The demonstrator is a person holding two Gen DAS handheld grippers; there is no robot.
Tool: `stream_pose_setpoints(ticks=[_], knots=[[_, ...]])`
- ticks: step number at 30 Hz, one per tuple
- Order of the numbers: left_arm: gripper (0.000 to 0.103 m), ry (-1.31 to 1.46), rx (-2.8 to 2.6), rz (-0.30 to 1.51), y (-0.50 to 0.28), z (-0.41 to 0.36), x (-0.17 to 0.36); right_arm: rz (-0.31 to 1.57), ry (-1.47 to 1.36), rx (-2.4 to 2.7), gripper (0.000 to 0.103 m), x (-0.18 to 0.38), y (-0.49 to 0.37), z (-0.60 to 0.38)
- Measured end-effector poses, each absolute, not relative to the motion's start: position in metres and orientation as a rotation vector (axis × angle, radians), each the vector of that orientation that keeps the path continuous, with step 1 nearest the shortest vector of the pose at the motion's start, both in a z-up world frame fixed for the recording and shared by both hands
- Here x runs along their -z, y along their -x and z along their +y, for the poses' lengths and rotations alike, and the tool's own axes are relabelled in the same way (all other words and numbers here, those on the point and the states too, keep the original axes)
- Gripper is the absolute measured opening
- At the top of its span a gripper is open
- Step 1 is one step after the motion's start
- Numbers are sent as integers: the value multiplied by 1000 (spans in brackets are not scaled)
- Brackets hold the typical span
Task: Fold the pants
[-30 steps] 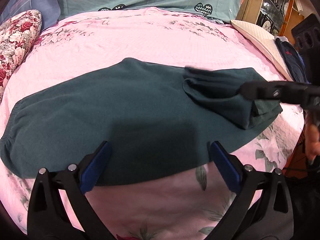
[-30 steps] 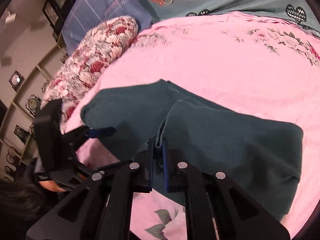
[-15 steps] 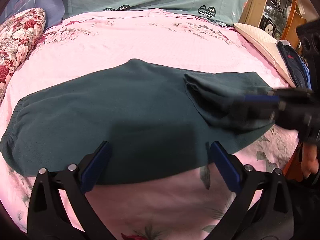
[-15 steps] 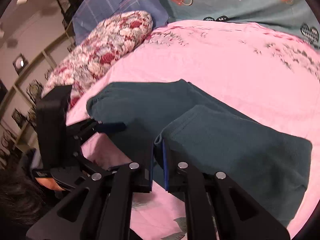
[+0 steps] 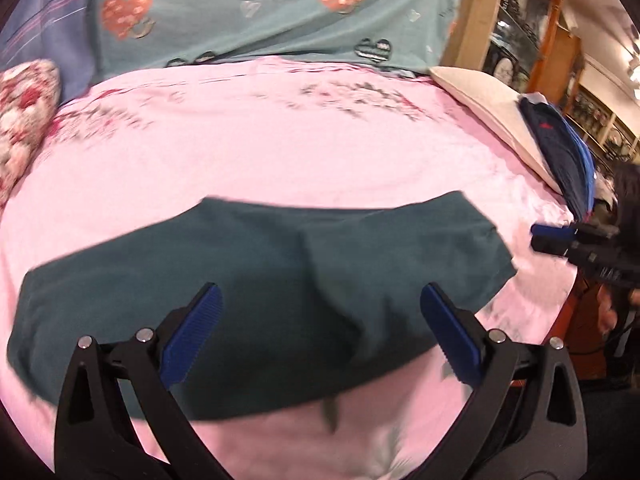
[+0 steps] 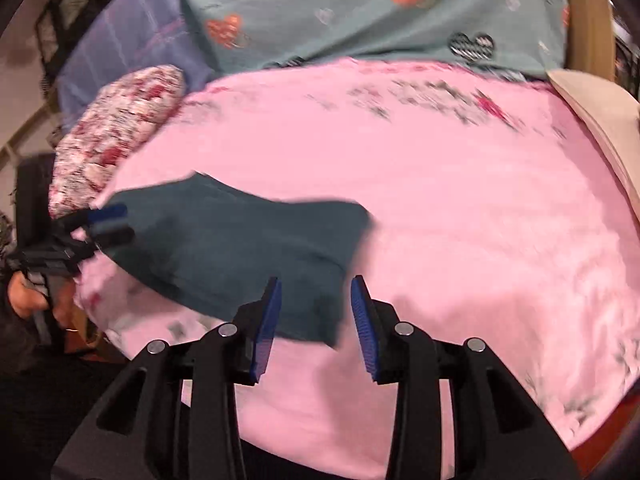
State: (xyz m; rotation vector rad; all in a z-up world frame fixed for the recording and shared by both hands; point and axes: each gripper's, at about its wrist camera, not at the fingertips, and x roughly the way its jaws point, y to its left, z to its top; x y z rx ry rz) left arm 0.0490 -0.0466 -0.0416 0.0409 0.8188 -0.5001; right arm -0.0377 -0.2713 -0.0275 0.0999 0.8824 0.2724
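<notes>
On a pink bedsheet [image 5: 320, 152], dark green pants [image 5: 280, 280] lie partly folded; the empty left gripper [image 5: 318, 332] hovers wide open, the right gripper [image 6: 316, 320] is opening, empty. Unpinned, the loose fold could slip open.

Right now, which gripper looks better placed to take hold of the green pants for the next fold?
Probably the right gripper: opening, with the pants' corner edge showing between its pads. The left gripper is open above flat cloth, no edge between.
</notes>
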Motion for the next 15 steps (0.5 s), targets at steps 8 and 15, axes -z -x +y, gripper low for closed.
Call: stream_pose_setpoints(ticks=[8, 15], knots=[[101, -143, 568, 1011, -122, -148, 85, 912, -219, -337, 8, 76, 21, -277], [101, -190, 481, 987, -130, -158, 96, 881, -134, -403, 1, 55, 53, -279]])
